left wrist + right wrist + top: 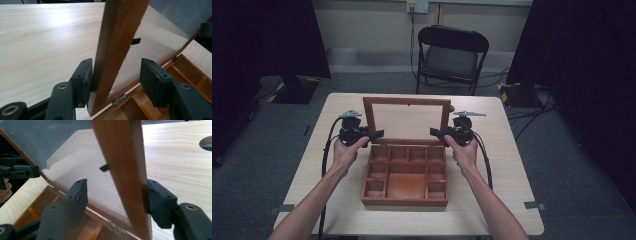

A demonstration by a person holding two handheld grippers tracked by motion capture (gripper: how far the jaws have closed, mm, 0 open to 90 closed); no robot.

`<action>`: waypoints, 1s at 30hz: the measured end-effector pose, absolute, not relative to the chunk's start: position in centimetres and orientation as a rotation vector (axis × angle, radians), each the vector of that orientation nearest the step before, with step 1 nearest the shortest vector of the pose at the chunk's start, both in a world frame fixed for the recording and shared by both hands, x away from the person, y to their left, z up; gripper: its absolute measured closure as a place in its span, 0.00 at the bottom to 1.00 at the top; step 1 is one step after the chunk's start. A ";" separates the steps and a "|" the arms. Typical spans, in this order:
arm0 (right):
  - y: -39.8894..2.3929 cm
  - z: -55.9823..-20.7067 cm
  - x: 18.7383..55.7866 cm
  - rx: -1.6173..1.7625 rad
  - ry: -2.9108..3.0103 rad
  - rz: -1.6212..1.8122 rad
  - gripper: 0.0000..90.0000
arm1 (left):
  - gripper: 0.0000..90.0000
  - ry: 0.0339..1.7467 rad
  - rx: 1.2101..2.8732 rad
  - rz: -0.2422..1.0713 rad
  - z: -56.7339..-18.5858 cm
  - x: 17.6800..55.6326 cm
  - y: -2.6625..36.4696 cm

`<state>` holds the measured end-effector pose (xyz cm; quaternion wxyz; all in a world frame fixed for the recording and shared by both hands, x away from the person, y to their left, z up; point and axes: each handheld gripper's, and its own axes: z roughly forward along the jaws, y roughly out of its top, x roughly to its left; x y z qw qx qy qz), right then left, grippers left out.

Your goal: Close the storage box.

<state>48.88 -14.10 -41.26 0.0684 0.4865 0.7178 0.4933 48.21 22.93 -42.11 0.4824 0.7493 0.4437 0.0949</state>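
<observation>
A wooden box point(404, 202) with several small compartments lies in the middle of the table, its glass-paned lid point(407, 101) standing upright at the back. My left gripper point(379, 134) straddles the lid's left frame bar point(117, 45). One pad point(83, 77) touches the wood and the other pad point(155, 80) stands off it, so the gripper point(115, 75) is open. My right gripper point(434, 132) straddles the right frame bar point(122, 165) the same way. Its outer pad point(160, 202) rests against the wood, the inner pad point(77, 197) is apart from it, and this gripper point(116, 197) is open.
Brass hinges point(119, 101) point(116, 227) join the lid to the box. The light wooden table point(512, 165) has bare room on both sides of the box. A black folding chair point(452, 55) stands beyond the far edge. Cables trail from both grippers.
</observation>
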 end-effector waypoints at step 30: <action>-14.6 -40.3 46.2 1.351 2.195 1.425 0.41 | 0.50 1.037 1.846 0.223 -41.2 45.8 23.7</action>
